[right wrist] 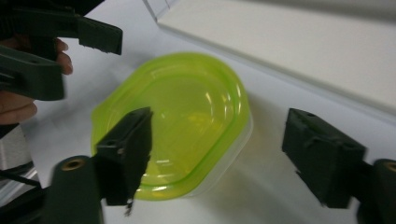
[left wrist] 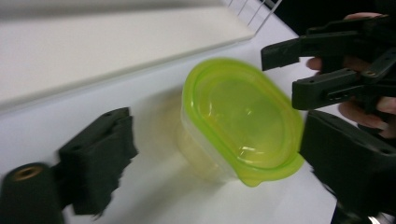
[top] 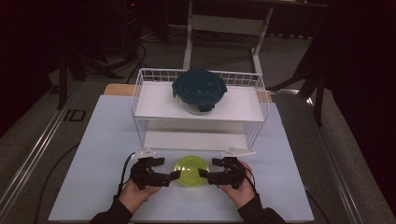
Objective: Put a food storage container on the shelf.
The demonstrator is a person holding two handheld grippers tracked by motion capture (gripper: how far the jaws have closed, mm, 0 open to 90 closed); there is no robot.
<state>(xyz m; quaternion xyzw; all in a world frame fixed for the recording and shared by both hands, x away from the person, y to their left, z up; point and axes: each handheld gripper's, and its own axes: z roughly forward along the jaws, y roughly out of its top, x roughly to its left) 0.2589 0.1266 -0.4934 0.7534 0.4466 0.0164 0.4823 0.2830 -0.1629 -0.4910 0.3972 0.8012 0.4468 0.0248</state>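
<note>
Item: a small clear plastic food container with a translucent lime-green snap lid [top: 189, 171], standing upright and lid-up on the pale white tabletop [top: 98, 154], near the person's edge at roughly 6 o'clock of the table, just in front of the white wire two-tier rack [top: 201, 108]. Attending it: the left gripper [top: 176, 176] at the container's 9 o'clock and the right gripper [top: 202, 174] at its 3 o'clock, each held level in a hand and aimed inward at the other; judged, this mirrored placing is for a two-sided pickup or for steadying the tub while the lid is worked. Fingers: both sets of jaws stand apart and released, straddling the container's ends with bare table visible between pad and plastic in the gripper views, so nothing is grasped (blur softens the edges, but the gaps read clearly). Orientation: in both gripper views the lid is an elongated oval; each camera's slant skews it, so whether the long axis runs 9-to-3 or 12-to-6 on the table I cannot tell. A small pull tab [left wrist: 252, 178] juts from one end of the rim. Elsewhere: a round glass container with a dark teal clip lid [top: 199, 91] sits on the rack's upper white shelf at 12 o'clock, well apart and untouched; the lower shelf stands clear, plausibly the destination
</note>
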